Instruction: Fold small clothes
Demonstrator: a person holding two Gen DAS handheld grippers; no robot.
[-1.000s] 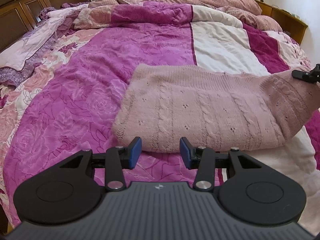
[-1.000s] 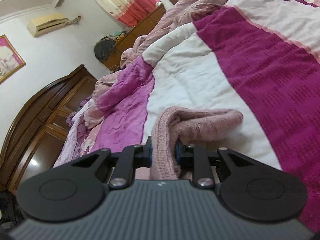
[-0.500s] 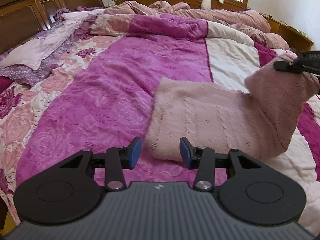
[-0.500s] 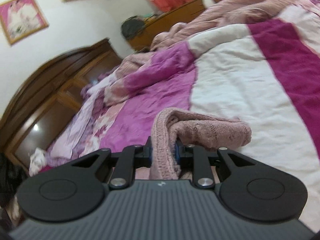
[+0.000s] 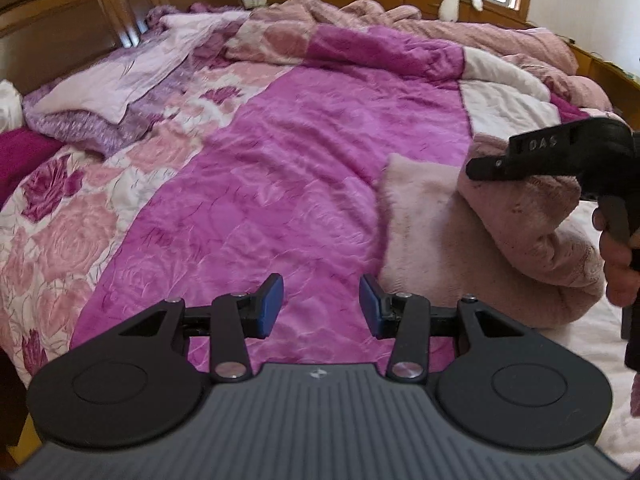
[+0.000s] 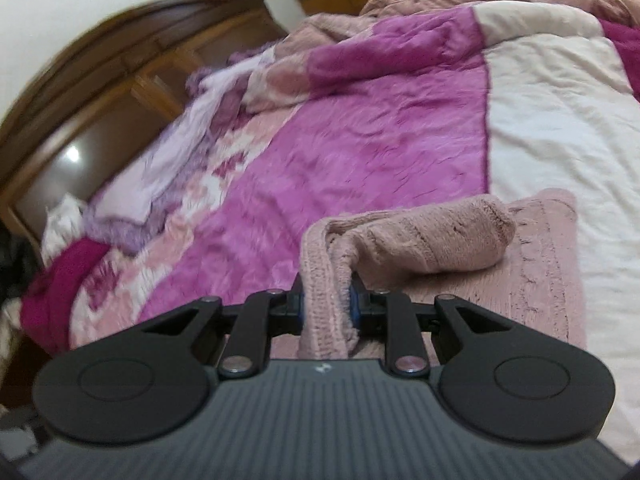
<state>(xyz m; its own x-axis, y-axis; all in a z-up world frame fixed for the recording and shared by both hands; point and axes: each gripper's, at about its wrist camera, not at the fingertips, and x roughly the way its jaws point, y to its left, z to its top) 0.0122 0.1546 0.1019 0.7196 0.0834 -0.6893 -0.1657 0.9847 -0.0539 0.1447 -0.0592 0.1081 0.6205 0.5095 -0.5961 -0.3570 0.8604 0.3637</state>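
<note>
A dusty-pink knit sweater (image 5: 432,236) lies on the bed at the right of the left wrist view. My right gripper (image 6: 326,306) is shut on a bunched edge of the sweater (image 6: 420,240) and holds it lifted over the flat part. The right gripper also shows in the left wrist view (image 5: 516,160), above the sweater's raised fold. My left gripper (image 5: 320,306) is open and empty, hovering over the magenta quilt just left of the sweater's near edge.
The bed is covered by a magenta, pink and cream patchwork quilt (image 5: 300,152). A lilac pillow (image 5: 116,80) lies at the far left by the wooden headboard (image 5: 72,28). A rumpled pink blanket (image 5: 440,28) is heaped at the far end.
My right gripper has carried the sweater's right end up and leftward, folding it over the flat part. My left gripper has drifted left, away from the sweater.
</note>
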